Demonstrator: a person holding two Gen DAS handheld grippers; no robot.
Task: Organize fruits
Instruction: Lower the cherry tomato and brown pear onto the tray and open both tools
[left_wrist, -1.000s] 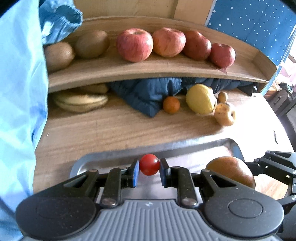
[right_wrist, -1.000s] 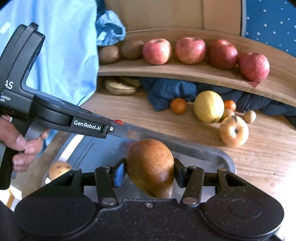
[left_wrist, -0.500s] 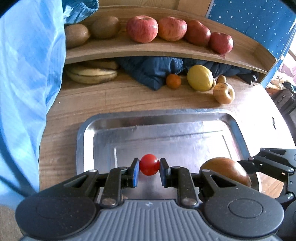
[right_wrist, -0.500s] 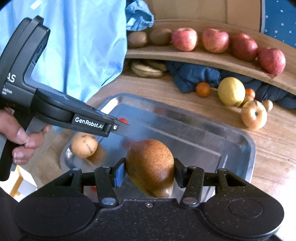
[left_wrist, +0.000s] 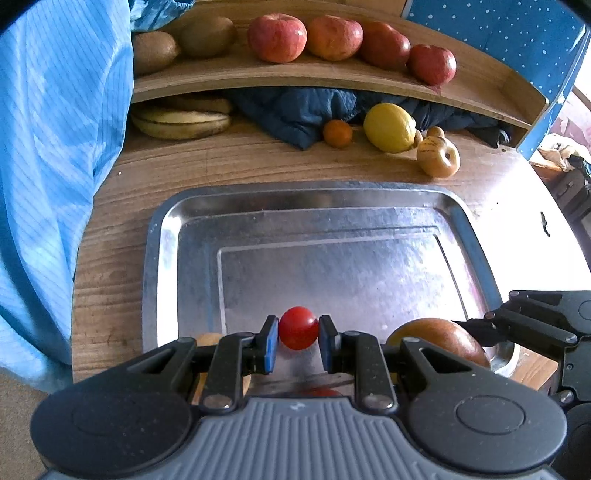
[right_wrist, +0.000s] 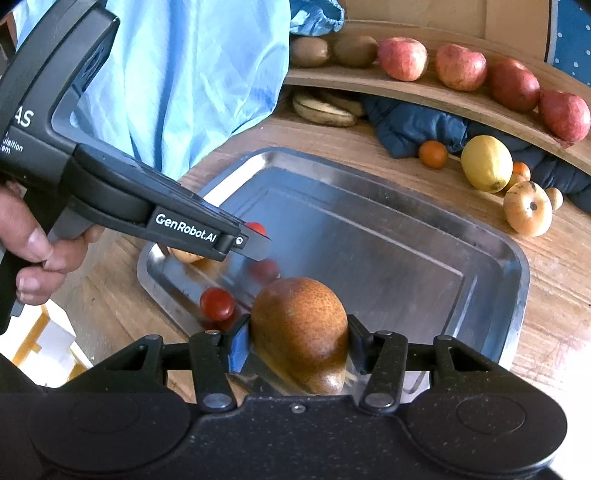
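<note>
Two handheld grippers, both loaded, held over a metal tray (left_wrist: 162, 236) on the wooden bench (left_wrist: 122, 177).

Left gripper (left_wrist: 298, 341): blue pads pinching a cherry tomato (left_wrist: 297, 332) above the tray's near-left part; a hand (right_wrist: 26, 254) grips its handle in the right wrist view.

Right gripper (right_wrist: 299, 343): jaws clamped on a brown pear (right_wrist: 299, 328), above the tray's near edge.

Tray contents, near-left corner: a second cherry tomato (right_wrist: 217, 303) and a small pale-brown fruit (right_wrist: 184, 255), partly hidden behind the left gripper.

Bench, beyond the tray's far edge: a lemon (left_wrist: 389, 127), a small orange (left_wrist: 337, 133) just left of it, a pale yellow apple (left_wrist: 438, 158) on the right, bananas (left_wrist: 181, 123) at the far left, a dark blue cloth (left_wrist: 295, 114) under the shelf.

Shelf (left_wrist: 332, 79) above the bench's far edge: four red apples (left_wrist: 277, 37) in a row, two kiwis (left_wrist: 153, 51) at their left.

Light blue sleeve (left_wrist: 48, 147) along the bench's left edge.
</note>
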